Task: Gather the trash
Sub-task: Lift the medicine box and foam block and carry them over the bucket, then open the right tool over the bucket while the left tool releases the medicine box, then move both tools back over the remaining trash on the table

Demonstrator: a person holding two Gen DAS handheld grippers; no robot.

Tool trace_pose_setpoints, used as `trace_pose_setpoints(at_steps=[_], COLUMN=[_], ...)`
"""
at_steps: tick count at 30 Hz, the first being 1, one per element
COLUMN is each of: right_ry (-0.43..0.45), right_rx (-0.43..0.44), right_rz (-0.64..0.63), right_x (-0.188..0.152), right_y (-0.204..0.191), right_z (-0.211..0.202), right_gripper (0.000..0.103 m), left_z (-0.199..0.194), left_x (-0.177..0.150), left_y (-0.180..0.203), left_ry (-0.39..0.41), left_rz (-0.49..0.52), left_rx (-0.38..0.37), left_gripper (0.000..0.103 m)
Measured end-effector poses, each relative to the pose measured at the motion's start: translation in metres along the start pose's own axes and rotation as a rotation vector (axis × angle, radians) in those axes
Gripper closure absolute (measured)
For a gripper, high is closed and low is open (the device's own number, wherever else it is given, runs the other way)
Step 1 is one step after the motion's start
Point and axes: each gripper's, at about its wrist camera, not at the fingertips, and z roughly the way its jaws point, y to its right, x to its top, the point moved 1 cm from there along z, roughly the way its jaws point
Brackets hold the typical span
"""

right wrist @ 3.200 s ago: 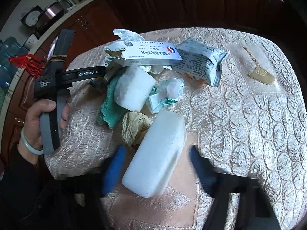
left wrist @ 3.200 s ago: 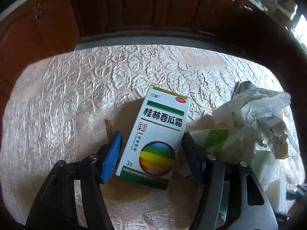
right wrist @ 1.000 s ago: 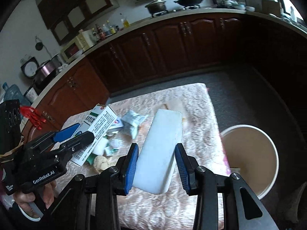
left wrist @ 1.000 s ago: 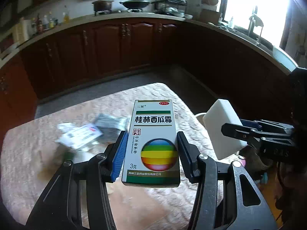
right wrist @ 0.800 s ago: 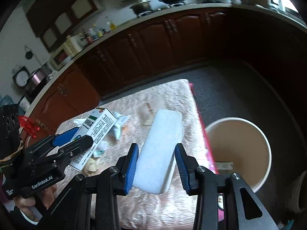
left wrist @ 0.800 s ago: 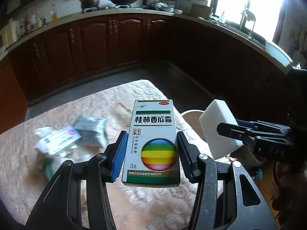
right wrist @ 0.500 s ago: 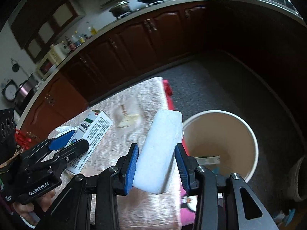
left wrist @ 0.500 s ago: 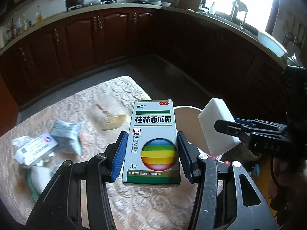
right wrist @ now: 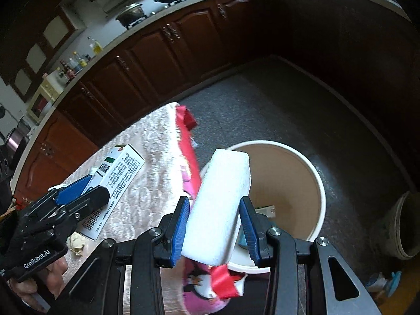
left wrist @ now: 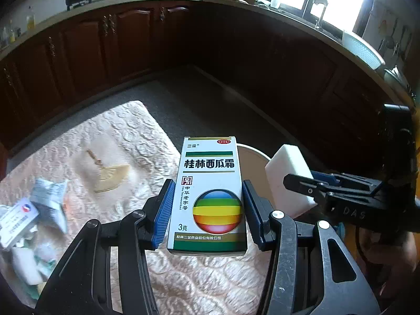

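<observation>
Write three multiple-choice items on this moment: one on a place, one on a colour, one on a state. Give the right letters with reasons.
1. Where is the white bucket?
A. on the table
B. on the floor beside the table
C. on the counter

2. What colour are the pads on the fingers of the left gripper?
A. blue
B. red
C. yellow

3. What is the right gripper doing?
A. hanging open and empty
B. clamping the white foam block
C. clamping the medicine box

Answers:
1 B, the bucket stands on the grey floor past the table edge.
2 A, blue ribbed pads flank the box.
3 B, both pads press the block's sides.
</observation>
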Motion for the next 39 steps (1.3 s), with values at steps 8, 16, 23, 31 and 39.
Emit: trace_pose_setpoints(at_steps=[8,16,23,31,39], right_ry=[-0.044,-0.104,-0.126,-0.106,-0.051], right_rx=[-0.034,-0.089,-0.108,-0.099,-0.086], right_rz=[0.050,0.096,0.143,0.133,0.057], right_x=[-0.002,-0.008,-0.014,-0.013,-0.008], right_y=[0.026,0.044,0.057,0.049,0.015], right_z=[0.018,0.037,0.041,0.036,0.022], right_gripper=[0.065,0.052,0.039,0.039,0.038], left_z=[0.035,0.062,0.068,0.043,0.009], left_x=[0.007,0.001,-0.008,-0.017,-0.020], left_y=[0.006,0.016,0.015,-0.001,-0.014], left_ry=[-0.066,-0.129,-0.176,-0.136,-0.045], left_rz=[-0.051,-0.082,-0.090,-0.110,-0.067], left_rx=[-0.073,-0.137,-0.140,-0.107,0.033], left_gripper=[0.054,0.053,0.049,0.045,0.045])
